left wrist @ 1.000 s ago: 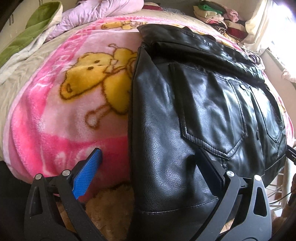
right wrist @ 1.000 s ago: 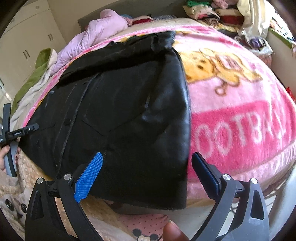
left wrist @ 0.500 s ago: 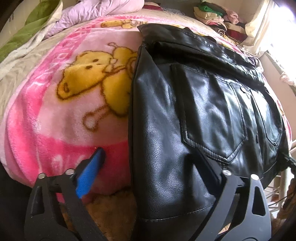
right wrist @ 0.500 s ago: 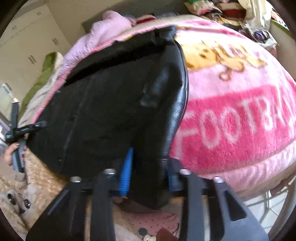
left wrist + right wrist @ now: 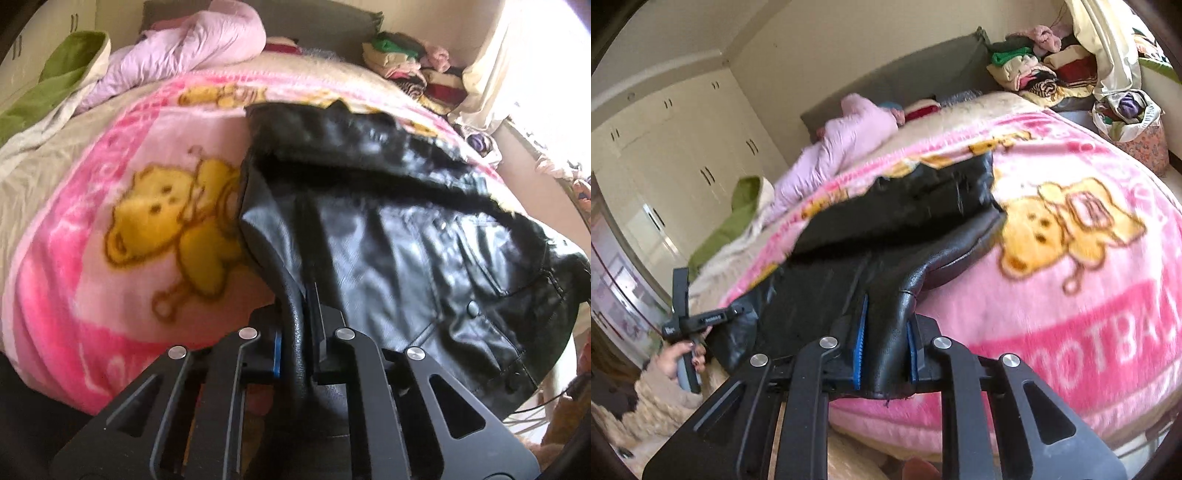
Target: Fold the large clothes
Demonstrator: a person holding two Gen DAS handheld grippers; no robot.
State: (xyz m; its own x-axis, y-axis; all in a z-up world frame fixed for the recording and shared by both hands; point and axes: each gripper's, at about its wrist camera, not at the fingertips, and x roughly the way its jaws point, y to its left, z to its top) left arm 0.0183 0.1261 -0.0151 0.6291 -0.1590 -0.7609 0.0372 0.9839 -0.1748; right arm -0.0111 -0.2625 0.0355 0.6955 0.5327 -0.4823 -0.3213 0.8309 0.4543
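Observation:
A black leather jacket (image 5: 388, 236) lies on a pink bear-print blanket (image 5: 122, 229) over a bed. My left gripper (image 5: 297, 347) is shut on the jacket's near left hem corner, lifted off the blanket. My right gripper (image 5: 884, 354) is shut on the jacket's (image 5: 894, 236) near right hem corner, also lifted. The collar end lies far from me, folded over. The left gripper also shows in the right wrist view (image 5: 701, 321) at the far left, held by a hand.
A lilac puffy coat (image 5: 177, 55) and a green-lined garment (image 5: 55, 81) lie at the bed's far left. Folded clothes (image 5: 1041, 70) are stacked at the headboard's right. A bag of clothes (image 5: 1126, 118) stands beside the bed. White wardrobes (image 5: 665, 147) line the left wall.
Both grippers have closed on the jacket's near hem corners and raised them off the blanket. The right closed first, then the left. Both views now look higher over the bed.

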